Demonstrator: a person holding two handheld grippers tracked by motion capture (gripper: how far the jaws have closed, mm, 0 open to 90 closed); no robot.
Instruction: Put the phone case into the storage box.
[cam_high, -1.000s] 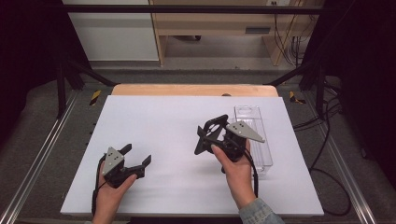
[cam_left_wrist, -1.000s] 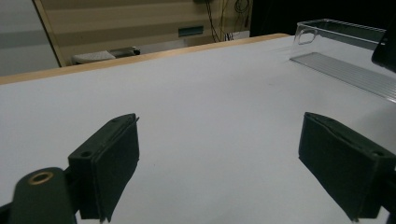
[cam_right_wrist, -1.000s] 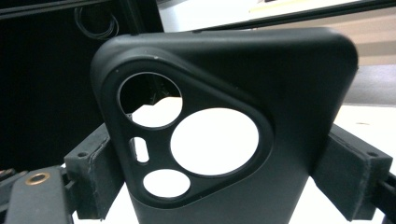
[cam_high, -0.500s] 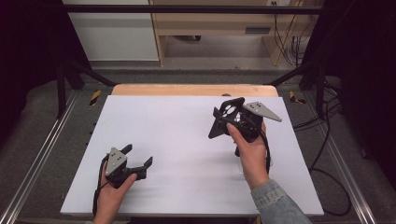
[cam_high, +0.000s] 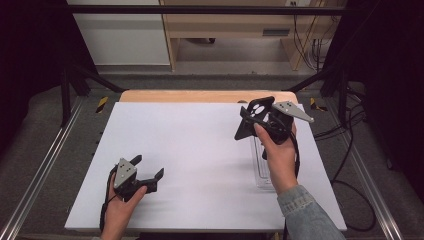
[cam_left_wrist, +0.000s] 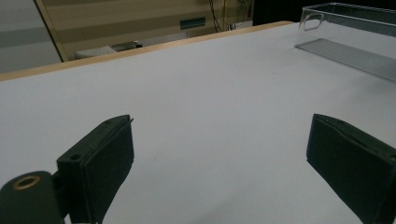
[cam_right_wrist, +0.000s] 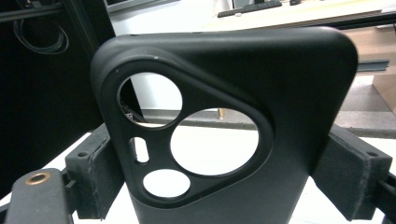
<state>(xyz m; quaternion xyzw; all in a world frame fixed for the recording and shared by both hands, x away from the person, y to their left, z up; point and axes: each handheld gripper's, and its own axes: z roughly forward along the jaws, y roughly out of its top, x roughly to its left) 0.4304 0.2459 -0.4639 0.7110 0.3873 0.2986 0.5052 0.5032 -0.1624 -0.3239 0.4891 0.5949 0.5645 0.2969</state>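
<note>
The left tool (cam_high: 149, 179) rests low on the table (cam_high: 190, 150) at the near edge, its jaws apart with nothing between them (in the left gripper view they frame bare white surface). It has stayed where it was a second ago.

The right tool (cam_high: 254, 120) is what has changed. It is clamped on a black phone case (cam_right_wrist: 233, 116), one jaw on each long side, and over the last second it has carried the case up and away from the person, off the clear tray (cam_high: 264, 170) and toward the far edge of the table. The tray now lies below and behind that tool, on the person's side of it, partly under the forearm. In the left gripper view the tray (cam_left_wrist: 355, 32) sits well ahead and off to one side, and it looks empty.

So the case appears to be out of the tray and held in the air, upright, its camera cut-out toward the tool's own camera. I judge the lifting done and the placing not yet begun.

No brand, label or writing can be read on the case, tray or tools.
</note>
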